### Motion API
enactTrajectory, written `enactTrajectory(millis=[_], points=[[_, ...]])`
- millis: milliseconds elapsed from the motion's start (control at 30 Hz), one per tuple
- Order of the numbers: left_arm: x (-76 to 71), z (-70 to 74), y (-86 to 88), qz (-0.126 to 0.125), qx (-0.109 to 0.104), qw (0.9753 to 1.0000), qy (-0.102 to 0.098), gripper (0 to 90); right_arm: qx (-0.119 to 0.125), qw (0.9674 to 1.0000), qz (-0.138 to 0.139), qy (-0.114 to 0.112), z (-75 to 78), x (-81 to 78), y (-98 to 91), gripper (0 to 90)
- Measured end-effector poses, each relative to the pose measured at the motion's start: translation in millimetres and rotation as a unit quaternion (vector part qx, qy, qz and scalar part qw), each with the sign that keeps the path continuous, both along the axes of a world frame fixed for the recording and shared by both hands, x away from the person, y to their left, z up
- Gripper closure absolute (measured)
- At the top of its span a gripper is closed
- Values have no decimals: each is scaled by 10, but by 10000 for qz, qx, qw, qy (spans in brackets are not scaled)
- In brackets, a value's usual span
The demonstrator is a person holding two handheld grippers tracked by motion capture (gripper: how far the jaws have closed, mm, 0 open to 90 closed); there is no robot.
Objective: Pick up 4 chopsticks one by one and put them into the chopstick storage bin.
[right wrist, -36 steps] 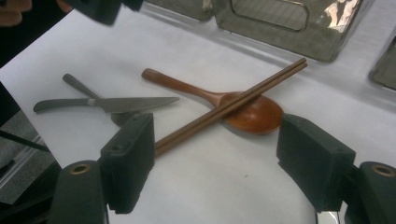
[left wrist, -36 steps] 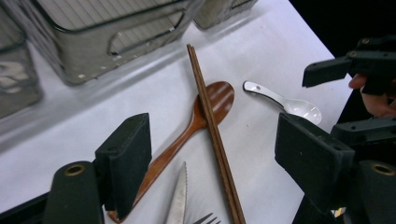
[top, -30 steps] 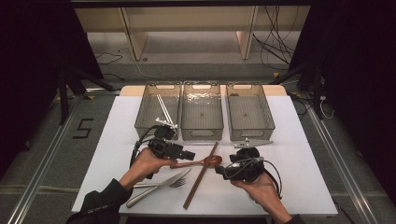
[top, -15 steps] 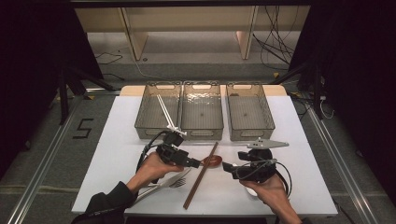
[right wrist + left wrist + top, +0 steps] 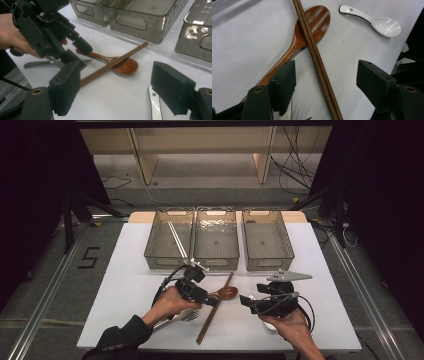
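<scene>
**Left tongs closing over the chopsticks**

The left tongs point(image 5: 325, 82) hang low over the worktop point(image 5: 125, 285), jaws apart and just been closing, straddling the brown chopsticks point(image 5: 312, 47) without touching them. The chopsticks lie across a wooden spoon point(image 5: 312, 22). The right tongs point(image 5: 117, 87) stand wide open, holding nothing, near a white spoon point(image 5: 374, 21).

white tabletop point(image 5: 125, 270) on grey floor point(image 5: 45, 285); light wooden shelf unit point(image 5: 200, 150) behind; black cables point(image 5: 295, 165); dark surroundings, floor marking "5" point(image 5: 89, 257).
</scene>
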State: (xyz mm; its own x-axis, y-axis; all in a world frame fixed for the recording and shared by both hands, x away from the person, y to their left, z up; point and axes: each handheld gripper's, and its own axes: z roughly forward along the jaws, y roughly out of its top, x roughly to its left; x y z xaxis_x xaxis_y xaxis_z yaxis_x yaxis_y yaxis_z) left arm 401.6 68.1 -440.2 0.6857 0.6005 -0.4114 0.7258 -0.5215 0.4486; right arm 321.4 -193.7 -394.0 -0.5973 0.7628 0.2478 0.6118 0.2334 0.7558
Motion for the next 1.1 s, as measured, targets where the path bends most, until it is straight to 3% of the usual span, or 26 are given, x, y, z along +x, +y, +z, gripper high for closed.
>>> enactTrajectory(millis=[367,833,1100], points=[[52,-107,-78,-36,146,9998,105,506,-43,9999,151,-8,-19,-15,66,249],[82,-229,-170,-133,397,9991,45,712,-23,9998,183,23,-19,-9,71,252],[93,-266,-191,-163,416,9989,102,750,6,9998,200,19,-14,-12,73,254]])
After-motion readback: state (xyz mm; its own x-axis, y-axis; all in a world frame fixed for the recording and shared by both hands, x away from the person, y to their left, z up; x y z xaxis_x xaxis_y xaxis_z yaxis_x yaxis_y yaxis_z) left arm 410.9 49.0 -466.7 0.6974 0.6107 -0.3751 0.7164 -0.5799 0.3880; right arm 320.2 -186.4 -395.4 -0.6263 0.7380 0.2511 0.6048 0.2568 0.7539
